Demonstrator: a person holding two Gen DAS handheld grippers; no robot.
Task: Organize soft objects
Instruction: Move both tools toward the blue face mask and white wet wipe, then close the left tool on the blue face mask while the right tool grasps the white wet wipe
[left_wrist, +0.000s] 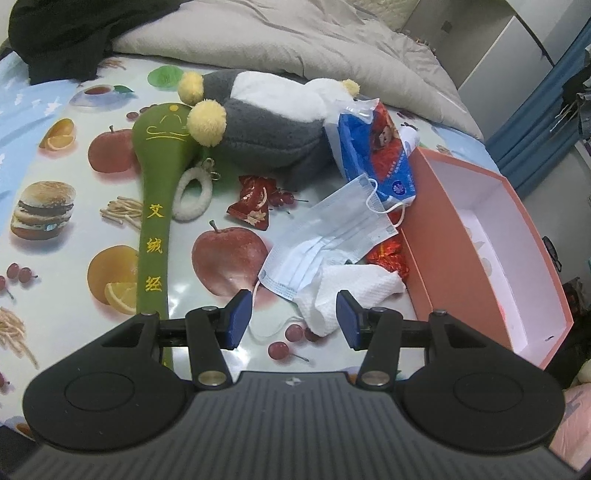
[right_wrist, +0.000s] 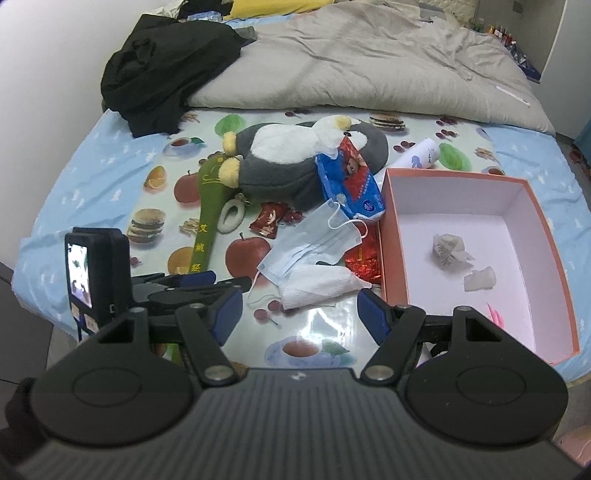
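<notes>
A white paper towel (left_wrist: 351, 291) (right_wrist: 317, 284) lies crumpled under a blue face mask (left_wrist: 332, 236) (right_wrist: 314, 243) beside a pink box (left_wrist: 491, 236) (right_wrist: 480, 236). My left gripper (left_wrist: 293, 317) is open, its pads just short of the towel's near end. My right gripper (right_wrist: 301, 314) is open and empty, in front of the towel. Behind lie a grey-and-white plush (left_wrist: 273, 122) (right_wrist: 295, 158), a green plush stick (left_wrist: 155, 206) (right_wrist: 210, 206), a blue tissue pack (left_wrist: 373, 151) (right_wrist: 351, 181) and a fluffy ring (left_wrist: 194, 195) (right_wrist: 231, 216).
The box holds a crumpled wrapper (right_wrist: 448, 249) and a white scrap (right_wrist: 480, 278). Red candy wrappers (left_wrist: 255, 201) (right_wrist: 364, 262) lie on the fruit-print cloth (left_wrist: 74, 229). A grey duvet (right_wrist: 369, 66) and black clothes (right_wrist: 166, 62) lie behind. A white bottle (right_wrist: 421, 153) lies past the box.
</notes>
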